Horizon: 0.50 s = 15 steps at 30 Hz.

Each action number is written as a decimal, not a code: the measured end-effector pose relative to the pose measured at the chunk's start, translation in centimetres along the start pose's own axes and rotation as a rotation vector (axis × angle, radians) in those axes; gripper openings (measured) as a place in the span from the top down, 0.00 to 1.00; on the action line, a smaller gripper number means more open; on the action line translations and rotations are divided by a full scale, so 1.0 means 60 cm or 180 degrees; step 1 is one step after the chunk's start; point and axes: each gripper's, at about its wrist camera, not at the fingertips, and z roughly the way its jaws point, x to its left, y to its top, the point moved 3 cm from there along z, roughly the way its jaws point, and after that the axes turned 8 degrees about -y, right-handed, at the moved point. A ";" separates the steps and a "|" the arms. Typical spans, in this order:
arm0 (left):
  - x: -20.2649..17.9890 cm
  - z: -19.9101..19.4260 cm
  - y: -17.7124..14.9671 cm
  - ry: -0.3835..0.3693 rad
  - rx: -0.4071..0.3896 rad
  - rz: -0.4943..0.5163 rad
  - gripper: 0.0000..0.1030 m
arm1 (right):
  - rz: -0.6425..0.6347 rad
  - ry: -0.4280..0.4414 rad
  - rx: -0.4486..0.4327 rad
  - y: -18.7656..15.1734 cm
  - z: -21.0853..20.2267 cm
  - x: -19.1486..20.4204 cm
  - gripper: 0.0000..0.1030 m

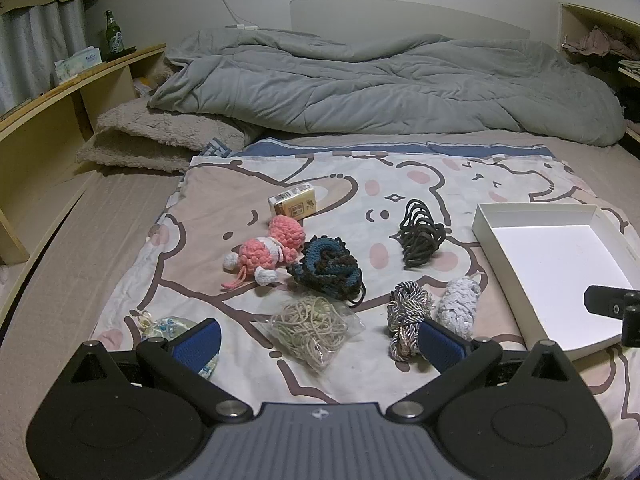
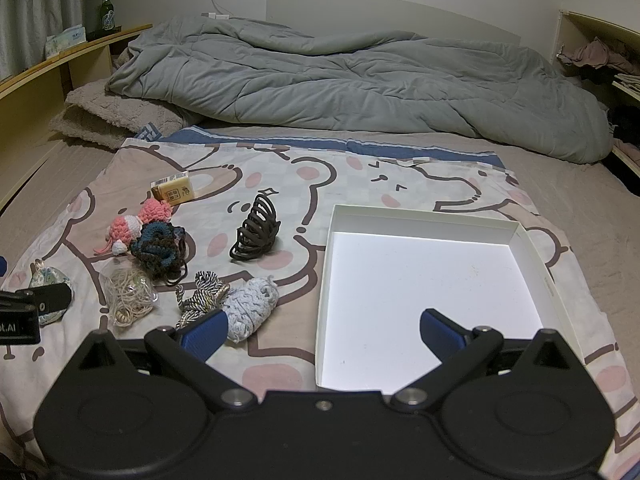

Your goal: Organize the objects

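Observation:
Small items lie on a bear-print cloth (image 1: pixel 224 184) on the bed. There is a pink crochet toy (image 1: pixel 264 254), a blue-brown crochet piece (image 1: pixel 326 270), a black hair claw (image 1: pixel 420 236), a yellow packet (image 1: pixel 294 204), a clear bag of beige cord (image 1: pixel 310 326), a striped rope bundle (image 1: pixel 408 312), a white knitted bundle (image 1: pixel 458 310) and a small patterned pouch (image 1: pixel 172 328). An empty white box (image 2: pixel 424 280) sits to their right. My left gripper (image 1: pixel 320 344) hangs open above the bag of cord. My right gripper (image 2: pixel 324 330) is open over the box's near left wall.
A rumpled grey duvet (image 1: pixel 380 84) fills the far half of the bed, with a beige fleece blanket (image 1: pixel 160 140) folded at its left. Wooden shelves (image 1: pixel 60 96) run along the left, holding a green bottle (image 1: pixel 113 36) and tissues. Another shelf (image 2: pixel 600 52) with clothes stands at the right.

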 end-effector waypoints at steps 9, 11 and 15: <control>0.000 0.000 0.000 0.0000 0.0001 -0.0002 0.00 | 0.0001 0.0002 0.0002 0.001 0.001 -0.001 0.00; 0.000 0.000 0.000 0.0000 0.0002 -0.0003 0.00 | 0.0001 0.0001 0.0002 0.001 0.001 -0.002 0.00; 0.000 0.000 0.000 0.0000 0.0002 -0.0004 0.00 | -0.0001 0.0002 0.0004 0.001 0.001 -0.002 0.00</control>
